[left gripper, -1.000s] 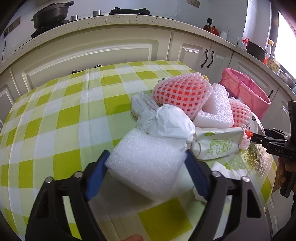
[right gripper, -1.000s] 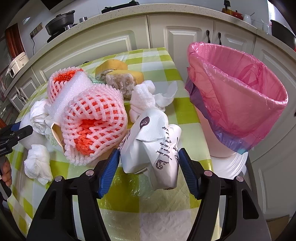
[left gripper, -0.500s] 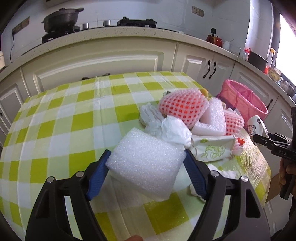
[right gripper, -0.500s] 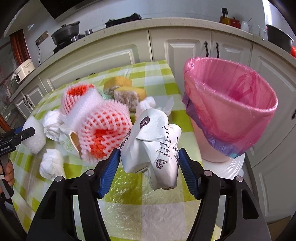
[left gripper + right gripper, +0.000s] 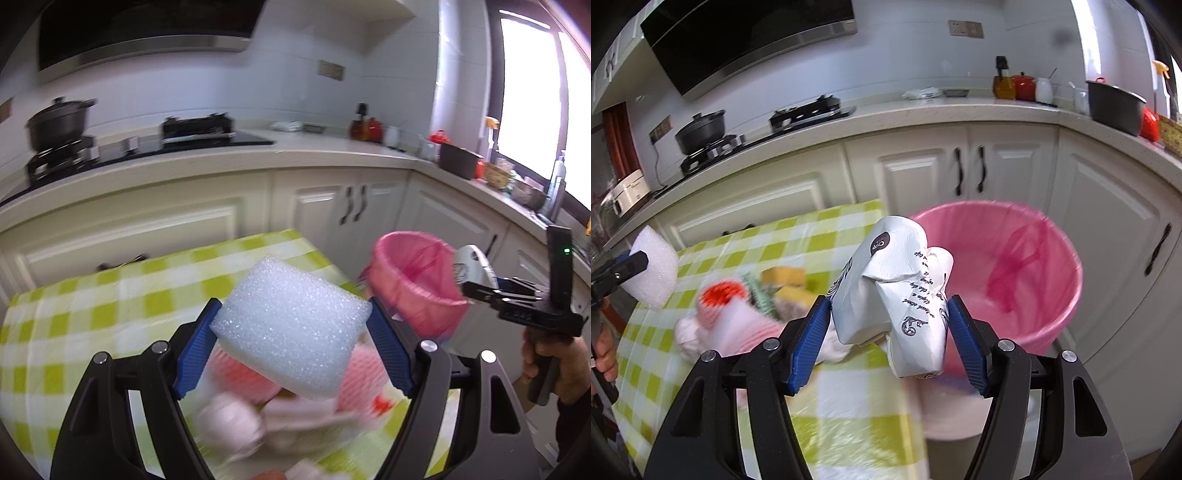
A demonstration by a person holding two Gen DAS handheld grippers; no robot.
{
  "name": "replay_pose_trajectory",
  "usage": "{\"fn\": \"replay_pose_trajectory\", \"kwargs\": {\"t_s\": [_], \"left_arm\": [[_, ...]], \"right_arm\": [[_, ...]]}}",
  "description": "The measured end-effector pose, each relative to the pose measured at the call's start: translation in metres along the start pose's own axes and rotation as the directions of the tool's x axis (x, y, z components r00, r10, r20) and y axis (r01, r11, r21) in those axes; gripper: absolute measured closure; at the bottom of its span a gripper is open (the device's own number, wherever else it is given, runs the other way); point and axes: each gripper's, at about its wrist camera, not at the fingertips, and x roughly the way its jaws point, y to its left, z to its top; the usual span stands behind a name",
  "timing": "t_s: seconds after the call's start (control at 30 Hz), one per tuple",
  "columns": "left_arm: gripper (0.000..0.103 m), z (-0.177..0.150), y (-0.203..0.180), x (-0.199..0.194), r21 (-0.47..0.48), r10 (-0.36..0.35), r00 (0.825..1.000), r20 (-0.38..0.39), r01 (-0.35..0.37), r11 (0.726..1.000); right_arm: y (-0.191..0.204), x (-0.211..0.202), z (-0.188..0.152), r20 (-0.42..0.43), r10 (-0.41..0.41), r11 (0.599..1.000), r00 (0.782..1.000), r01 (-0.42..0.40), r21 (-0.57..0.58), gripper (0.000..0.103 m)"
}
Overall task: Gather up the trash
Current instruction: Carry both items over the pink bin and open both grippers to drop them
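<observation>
- Now the white foam block is up in the air, off the table. A second ago it sat low, close to the checked cloth.
- The left gripper pinches the block between its two blue pads, one on each side.
- The crumpled paper cup has gone up too. The right gripper squeezes it between its blue pads.
- The cup now hangs right in front of the pink bin, at the edge of the table. Before, it was low over the cloth.
- The bin has a pink bag in it and its mouth is open. It stands just beside the table.
- More trash is left on the table: pink foam nets and yellow sponges. They look blurry.
- Both pieces look ready to go in the bin. The cup is closer, so it will likely drop first.
- Behind it all are white cupboards and a black pot on the stove.
</observation>
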Motion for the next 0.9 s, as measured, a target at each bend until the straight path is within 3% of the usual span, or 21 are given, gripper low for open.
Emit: {"fn": "replay_pose_trajectory", "kwargs": {"t_s": [0.13, 0.33, 0.67, 0.77, 0.9], "left_arm": [[0.027, 0.032, -0.046, 0.039, 0.042, -0.109, 0.994, 0.004, 0.108, 0.993], [0.026, 0.067, -0.105, 0.102, 0.054, -0.235, 0.972, -0.03, 0.236, 0.97], [0.026, 0.088, -0.163, 0.19, 0.026, -0.32, 0.94, -0.117, 0.325, 0.945], [0.016, 0.089, -0.166, 0.204, 0.011, -0.331, 0.933, -0.138, 0.336, 0.942], [0.012, 0.089, -0.167, 0.215, 0.003, -0.324, 0.934, -0.15, 0.328, 0.945]], "right_arm": [[-0.04, 0.011, 0.019, 0.008, -0.026, 0.999, 1.0, 0.026, 0.035, 0.04], [-0.085, 0.027, 0.035, 0.006, -0.05, 0.996, 0.999, 0.049, 0.072, 0.04], [-0.122, 0.047, 0.045, -0.007, -0.083, 0.994, 0.997, 0.083, 0.069, 0.039], [-0.129, 0.052, 0.045, -0.015, -0.082, 0.994, 0.997, 0.082, 0.076, 0.036], [-0.131, 0.055, 0.044, -0.015, -0.087, 0.994, 0.996, 0.088, 0.071, 0.032]]}}
